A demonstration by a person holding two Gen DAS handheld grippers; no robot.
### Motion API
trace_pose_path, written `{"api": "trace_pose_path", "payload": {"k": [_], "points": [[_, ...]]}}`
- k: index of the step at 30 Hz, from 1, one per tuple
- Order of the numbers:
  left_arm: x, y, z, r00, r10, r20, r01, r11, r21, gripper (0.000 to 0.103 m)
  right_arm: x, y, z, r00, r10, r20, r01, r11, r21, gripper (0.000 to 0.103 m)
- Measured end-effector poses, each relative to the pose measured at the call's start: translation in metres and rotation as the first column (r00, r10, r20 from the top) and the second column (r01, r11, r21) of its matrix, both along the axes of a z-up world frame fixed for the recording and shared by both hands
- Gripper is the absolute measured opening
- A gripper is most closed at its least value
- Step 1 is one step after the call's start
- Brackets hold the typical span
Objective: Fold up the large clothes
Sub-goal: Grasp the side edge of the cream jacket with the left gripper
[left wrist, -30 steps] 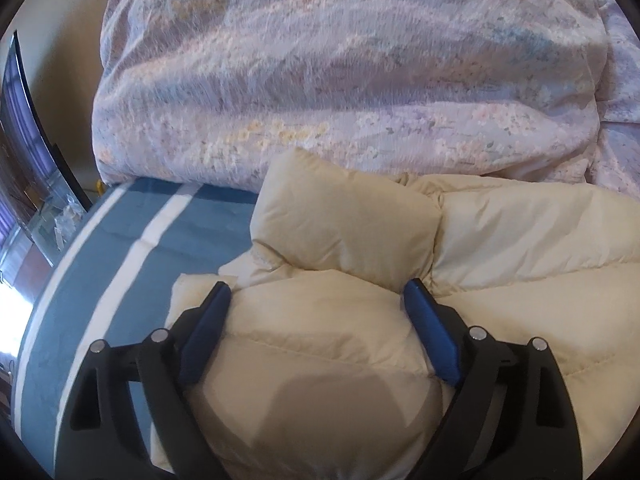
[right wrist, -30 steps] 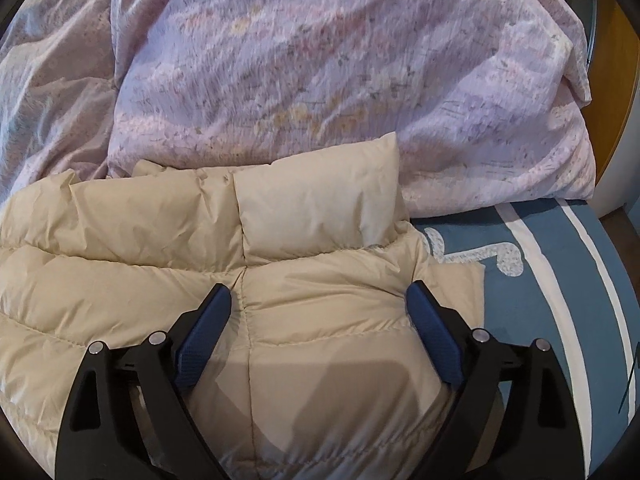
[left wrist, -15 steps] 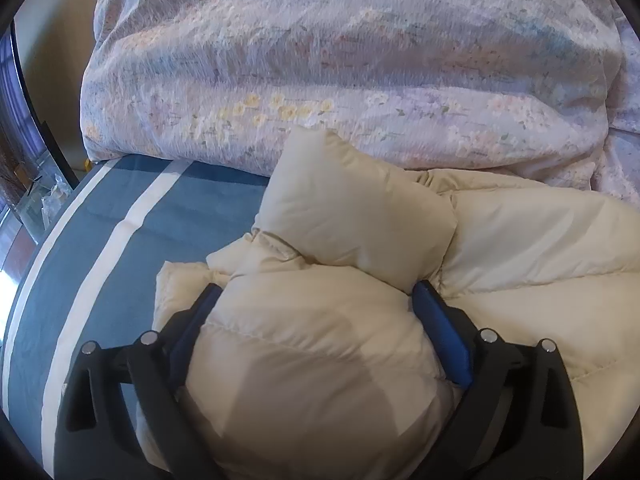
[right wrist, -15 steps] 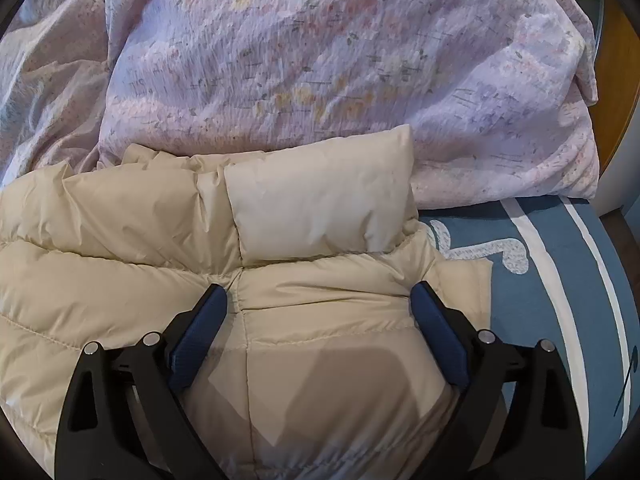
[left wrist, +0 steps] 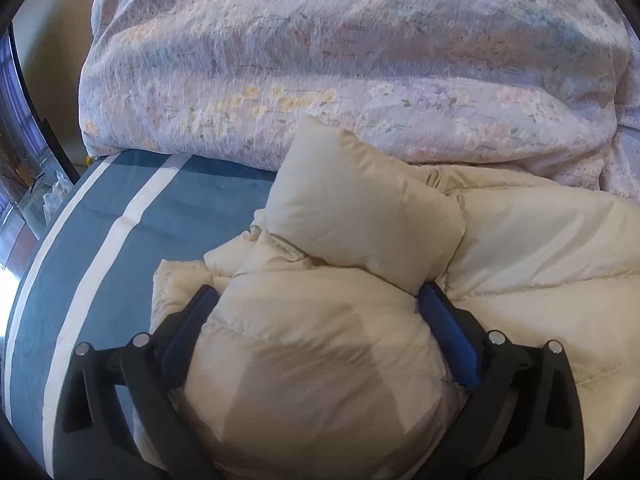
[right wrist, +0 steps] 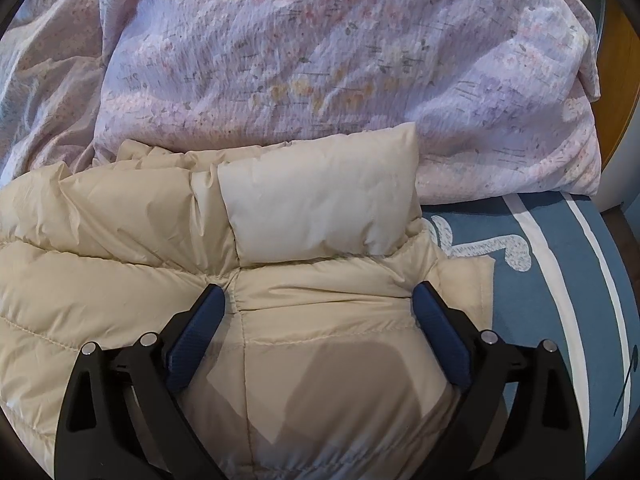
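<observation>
Left wrist view: the left hand-held gripper has pressed deeper, jaws wide, bunching the cream puffer jacket. The right hand-held gripper remains wide astride the jacket; neither has clamped yet.

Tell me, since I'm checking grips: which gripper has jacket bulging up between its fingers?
The left gripper: cream jacket billows between its fingers, hiding one blue pad's edge. Under the right gripper the jacket lies flatter.
</observation>
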State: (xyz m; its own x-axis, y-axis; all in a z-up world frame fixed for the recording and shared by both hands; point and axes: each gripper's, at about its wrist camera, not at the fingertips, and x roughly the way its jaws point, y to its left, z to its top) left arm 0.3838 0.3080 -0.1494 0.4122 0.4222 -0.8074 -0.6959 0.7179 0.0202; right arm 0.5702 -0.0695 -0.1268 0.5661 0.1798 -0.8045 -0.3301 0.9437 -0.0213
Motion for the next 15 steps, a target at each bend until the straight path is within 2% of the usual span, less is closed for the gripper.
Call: {"api": "trace_pose_path", "payload": {"k": [15], "points": [[-0.006,0.008,-0.001,1.0,0.013,0.023,-0.013,1.0,-0.019,0.101,0.017,0.001,-0.011,1.0,0.001,-0.028,-0.001,1.0,-0.002,0.102]]}}
